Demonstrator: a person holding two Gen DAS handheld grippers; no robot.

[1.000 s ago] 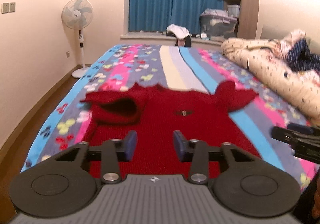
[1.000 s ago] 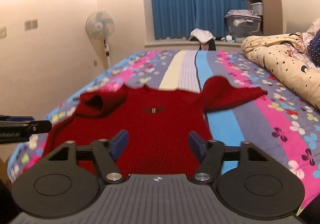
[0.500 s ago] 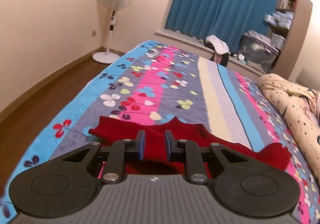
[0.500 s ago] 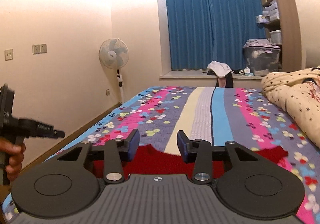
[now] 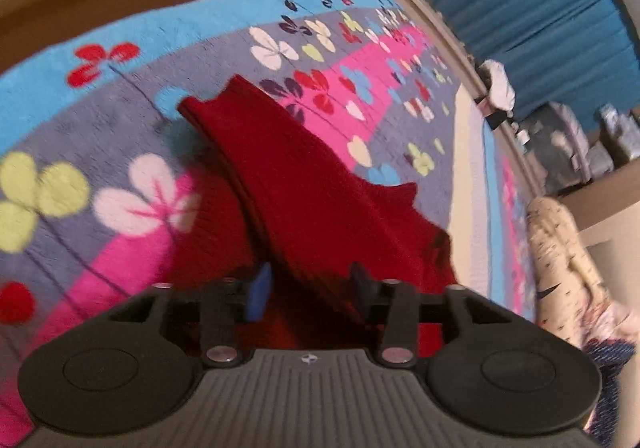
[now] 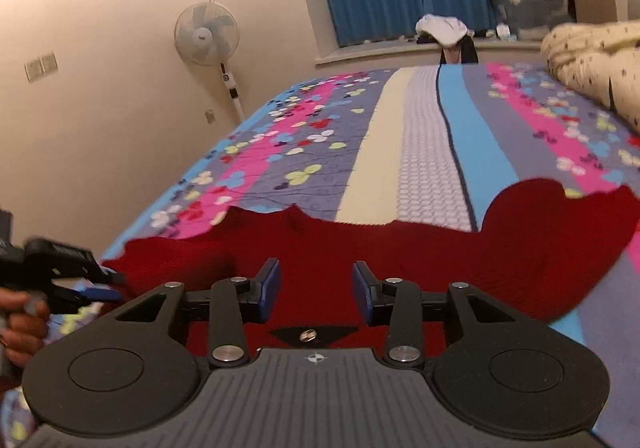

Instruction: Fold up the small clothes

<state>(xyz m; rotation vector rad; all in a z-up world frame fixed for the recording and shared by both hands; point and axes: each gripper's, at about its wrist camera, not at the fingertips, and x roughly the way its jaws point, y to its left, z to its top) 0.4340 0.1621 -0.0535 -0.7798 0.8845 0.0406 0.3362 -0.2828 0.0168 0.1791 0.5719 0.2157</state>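
The red sweater (image 6: pixel 400 256) lies spread on the bed (image 6: pixel 424 152), near its front edge, chest flat and both sleeves out to the sides. The sleeve nearest the fan (image 6: pixel 207 33) runs out as a long band (image 5: pixel 280 152) over the flowered cover; the other sleeve (image 6: pixel 560 216) lies on the side away from the fan.

The left gripper (image 5: pixel 308 288) is tipped down over the sweater where that long sleeve joins the body. Its jaws stand about half open and are opening; knit lies under and between them, but the pads do not seem to press on it. The right gripper (image 6: pixel 316 288) hovers low over the chest, jaws also half open and opening slightly, nothing held. From the right wrist view the left gripper (image 6: pixel 86 284) shows at the sweater's fan-side edge, with the person's hand (image 6: pixel 20 320) behind it.

The step in hand looks like taking the fan-side sleeve to fold it across the chest. To do it well:
- Take the sleeve well out towards its cuff, not at the shoulder, so the whole length comes over.
- Pinch only the sleeve's layers; the body knit beneath would drag along.
- Lift just clear of the bed and carry it away from the fan.
- The right gripper could pin the chest, since loose knit slides easily on the cover.
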